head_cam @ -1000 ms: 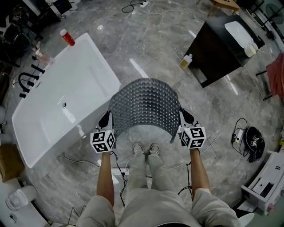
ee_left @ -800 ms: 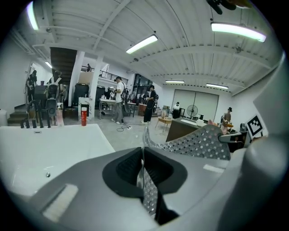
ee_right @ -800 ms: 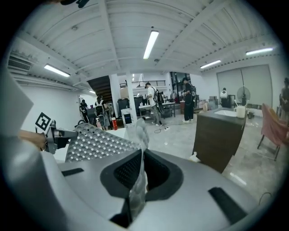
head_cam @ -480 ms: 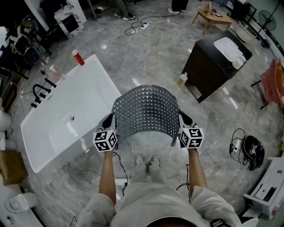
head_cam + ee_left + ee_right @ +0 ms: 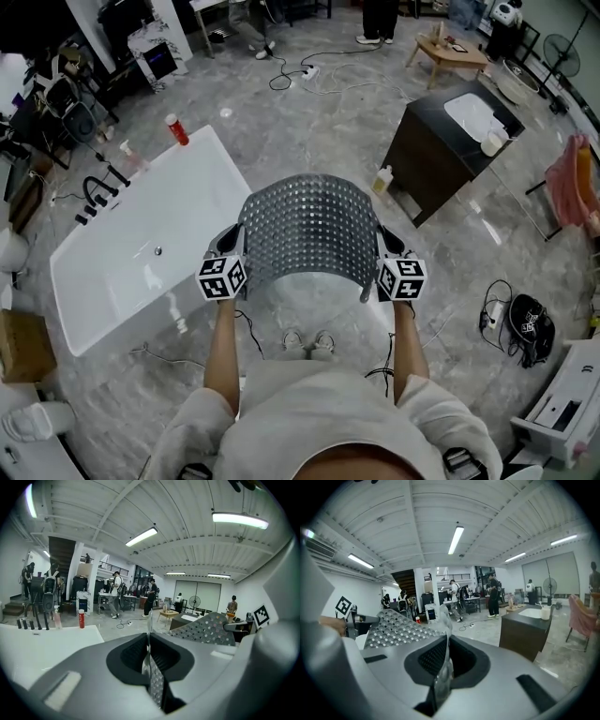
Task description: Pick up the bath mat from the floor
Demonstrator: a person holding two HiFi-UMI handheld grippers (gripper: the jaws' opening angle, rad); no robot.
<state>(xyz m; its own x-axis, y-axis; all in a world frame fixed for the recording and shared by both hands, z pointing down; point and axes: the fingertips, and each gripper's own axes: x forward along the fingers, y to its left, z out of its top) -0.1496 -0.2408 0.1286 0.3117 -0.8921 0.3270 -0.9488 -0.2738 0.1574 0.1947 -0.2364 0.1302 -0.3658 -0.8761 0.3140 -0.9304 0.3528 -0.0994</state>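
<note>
Mat (image 5: 305,230) is off the floor (image 5: 309,122), held up in front of the person and arched like a hump between the two tongs, studded side out, far edge drooping down. It hangs over the open floor between the tub (image 5: 141,253) and the dark cabinet (image 5: 441,155), touching neither, with the person's shoes (image 5: 307,339) below its near edge. Step: the lift, looks basically done, nothing of the mat seems to drag on the floor, though the far edge's clearance can't be seen from the head view. Next move, as a judgement: keep both grips tight and level so the floppy sheet doesn't slide out, then carry it clear of the tub rim. Risk is a thin edge slipping from one side. Left tongs (image 5: 228,246) are closed almost fully, pinching the mat's left edge; left gripper view shows the dotted sheet clamped between the pads (image 5: 149,656). Right tongs (image 5: 386,244) are the same, nearly fully closed on the right edge, sheet visibly squeezed between the pads (image 5: 443,663).
</note>
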